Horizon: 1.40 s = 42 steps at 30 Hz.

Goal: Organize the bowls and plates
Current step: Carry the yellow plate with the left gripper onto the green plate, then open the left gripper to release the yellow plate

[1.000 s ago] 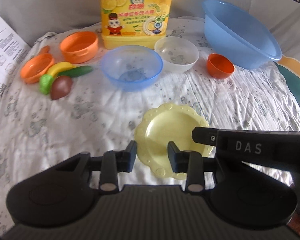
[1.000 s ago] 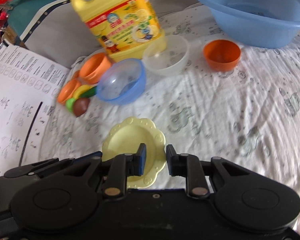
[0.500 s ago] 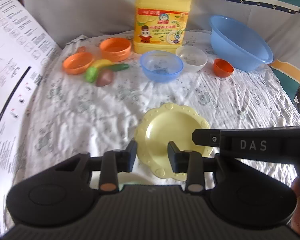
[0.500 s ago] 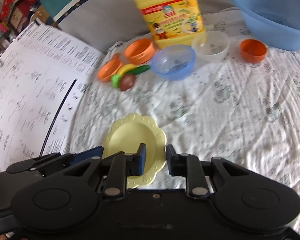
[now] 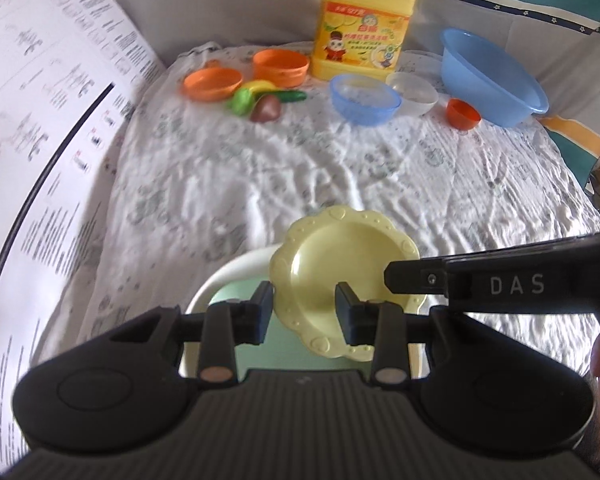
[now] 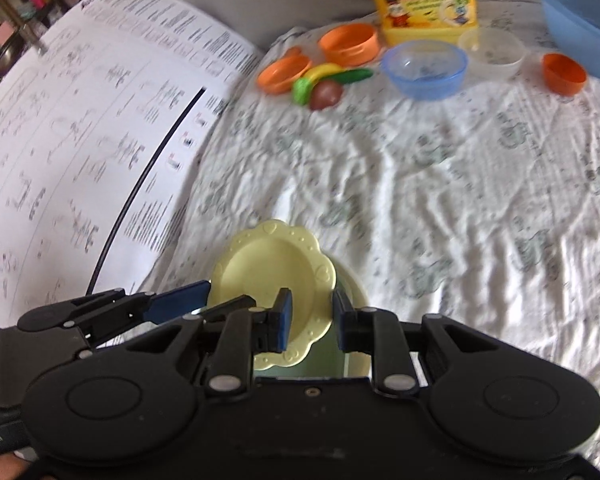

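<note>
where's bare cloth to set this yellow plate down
The middle of the white cloth is bare, between the yellow plate and the far row. Crowded: blue bowl, clear bowl, orange dishes, toy food.

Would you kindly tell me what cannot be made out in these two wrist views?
- Grip: whether left tongs or right tongs pinch the yellow plate; the tongs themselves hide contact, both views.
- Green-and-white dish under it: mostly covered by plate and tongs.
- Printed sheet: text blurred.
- Blue basin: cut off by right wrist view's edge.
</note>
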Each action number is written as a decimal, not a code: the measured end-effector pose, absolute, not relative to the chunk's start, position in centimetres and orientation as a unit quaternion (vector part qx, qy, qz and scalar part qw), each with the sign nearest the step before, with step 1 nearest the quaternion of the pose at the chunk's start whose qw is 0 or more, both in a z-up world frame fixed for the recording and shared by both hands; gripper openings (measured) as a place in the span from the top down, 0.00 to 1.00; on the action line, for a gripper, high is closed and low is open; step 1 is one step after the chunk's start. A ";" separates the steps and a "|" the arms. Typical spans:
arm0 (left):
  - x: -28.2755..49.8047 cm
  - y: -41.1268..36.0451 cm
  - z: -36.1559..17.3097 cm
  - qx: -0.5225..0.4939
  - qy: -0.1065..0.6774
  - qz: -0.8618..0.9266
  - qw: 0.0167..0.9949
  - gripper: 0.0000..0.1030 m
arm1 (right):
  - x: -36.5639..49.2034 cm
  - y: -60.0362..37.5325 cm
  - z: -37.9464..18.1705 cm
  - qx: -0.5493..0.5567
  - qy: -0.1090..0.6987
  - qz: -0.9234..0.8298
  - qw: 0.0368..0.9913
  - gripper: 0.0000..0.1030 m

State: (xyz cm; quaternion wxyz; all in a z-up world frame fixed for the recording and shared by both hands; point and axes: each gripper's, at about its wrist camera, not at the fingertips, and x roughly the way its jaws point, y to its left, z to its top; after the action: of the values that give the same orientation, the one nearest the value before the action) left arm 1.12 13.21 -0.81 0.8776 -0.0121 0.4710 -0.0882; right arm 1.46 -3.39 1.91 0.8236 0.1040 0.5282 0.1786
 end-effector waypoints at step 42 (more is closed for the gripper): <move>-1.0 17.0 -3.6 -0.034 0.471 -0.046 0.880 0.00 | 0.5 -1.8 0.8 0.059 0.513 0.189 0.835 0.07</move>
State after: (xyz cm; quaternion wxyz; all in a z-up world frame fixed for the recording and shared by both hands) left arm -1.04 17.00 -3.61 0.8802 -0.0336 0.4712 -0.0459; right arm 0.51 -1.85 0.80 0.8354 0.0585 0.5128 0.1889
